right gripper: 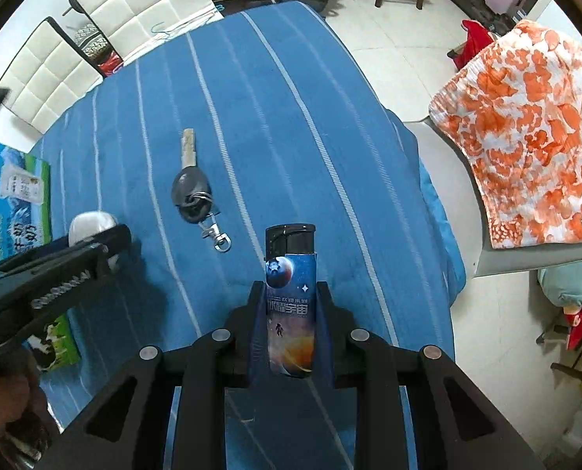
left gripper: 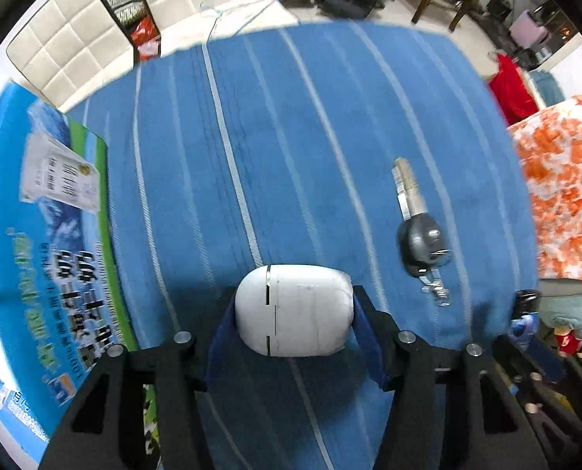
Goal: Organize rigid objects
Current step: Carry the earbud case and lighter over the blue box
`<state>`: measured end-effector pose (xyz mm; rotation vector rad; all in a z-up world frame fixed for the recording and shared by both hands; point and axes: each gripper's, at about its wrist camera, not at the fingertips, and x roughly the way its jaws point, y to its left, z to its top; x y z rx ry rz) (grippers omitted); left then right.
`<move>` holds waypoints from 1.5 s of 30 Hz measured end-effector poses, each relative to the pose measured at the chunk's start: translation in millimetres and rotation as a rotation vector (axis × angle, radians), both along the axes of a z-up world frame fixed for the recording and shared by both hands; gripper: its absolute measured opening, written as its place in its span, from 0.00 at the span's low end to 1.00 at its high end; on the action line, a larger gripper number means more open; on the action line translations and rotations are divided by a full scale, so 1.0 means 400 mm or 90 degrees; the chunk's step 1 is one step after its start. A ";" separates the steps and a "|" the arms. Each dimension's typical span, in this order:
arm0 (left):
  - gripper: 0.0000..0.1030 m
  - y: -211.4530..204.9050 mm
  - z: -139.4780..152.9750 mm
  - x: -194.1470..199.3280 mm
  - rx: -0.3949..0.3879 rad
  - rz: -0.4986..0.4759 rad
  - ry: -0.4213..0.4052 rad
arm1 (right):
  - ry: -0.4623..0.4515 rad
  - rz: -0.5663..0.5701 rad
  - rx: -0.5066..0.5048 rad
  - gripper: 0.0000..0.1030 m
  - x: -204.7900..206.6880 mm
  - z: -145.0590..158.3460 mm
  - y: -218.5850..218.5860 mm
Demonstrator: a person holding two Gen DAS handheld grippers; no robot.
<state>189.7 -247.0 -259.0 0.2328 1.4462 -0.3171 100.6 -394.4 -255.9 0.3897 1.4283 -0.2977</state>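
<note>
White case gripped between left fingers, lighter between right fingers

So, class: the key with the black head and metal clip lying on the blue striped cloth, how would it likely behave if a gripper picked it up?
The key looks rigid and flat, so unlikely to roll. Its ring and clip would probably dangle. The thin blade may be awkward to pinch off the cloth.

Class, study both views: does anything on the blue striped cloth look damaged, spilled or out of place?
Nothing stands out. The black-headed key with its clip lies flat on the cloth; the white oval case and space-print lighter sit held in the claws.
</note>
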 end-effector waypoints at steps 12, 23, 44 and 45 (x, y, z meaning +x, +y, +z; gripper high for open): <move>0.52 0.199 0.305 -0.050 -0.125 0.022 -0.136 | -0.104 0.047 0.003 0.25 -0.030 0.245 0.140; 0.52 0.510 0.455 -0.078 -0.085 0.092 -0.237 | -0.169 0.147 0.010 0.25 0.000 0.390 0.489; 0.52 0.799 0.475 -0.055 -0.091 0.167 -0.259 | -0.194 0.209 -0.002 0.25 0.089 0.433 0.791; 0.52 0.810 0.469 -0.051 -0.090 0.169 -0.256 | -0.192 0.208 -0.004 0.25 0.096 0.425 0.795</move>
